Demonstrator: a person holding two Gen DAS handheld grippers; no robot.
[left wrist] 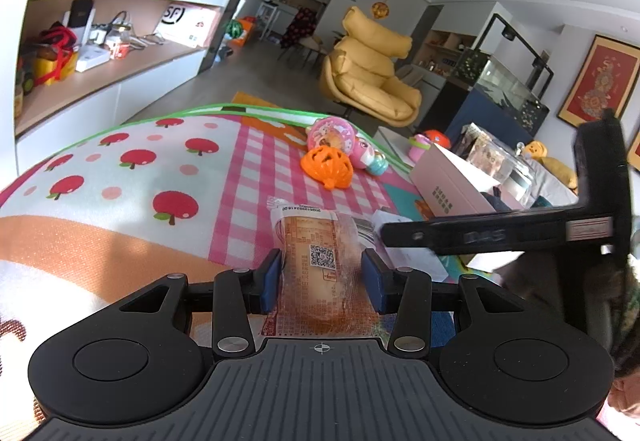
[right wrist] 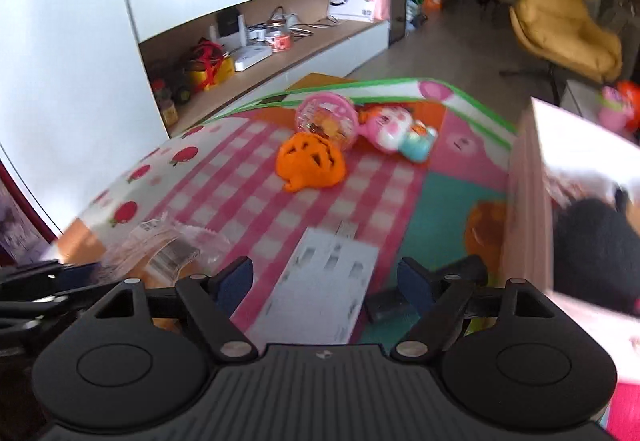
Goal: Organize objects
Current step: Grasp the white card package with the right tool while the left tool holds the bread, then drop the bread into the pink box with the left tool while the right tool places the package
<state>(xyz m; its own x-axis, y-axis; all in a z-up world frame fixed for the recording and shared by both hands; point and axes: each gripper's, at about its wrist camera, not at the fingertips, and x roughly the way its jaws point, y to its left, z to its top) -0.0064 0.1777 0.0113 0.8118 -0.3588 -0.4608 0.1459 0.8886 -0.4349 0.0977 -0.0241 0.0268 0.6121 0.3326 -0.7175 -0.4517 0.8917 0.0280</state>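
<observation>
Orange toy (left wrist: 328, 166) and pink box (left wrist: 448, 181) beyond gripped packet (left wrist: 320, 261)

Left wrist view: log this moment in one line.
left tool: shut on snack packet | right tool: open above white box | orange toy: on mat

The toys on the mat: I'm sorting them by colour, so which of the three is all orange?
The orange pumpkin-shaped toy with cut-out holes, nearest the camera. Behind it, the round caged ball is pink and the doll is pink, white and teal.
</observation>
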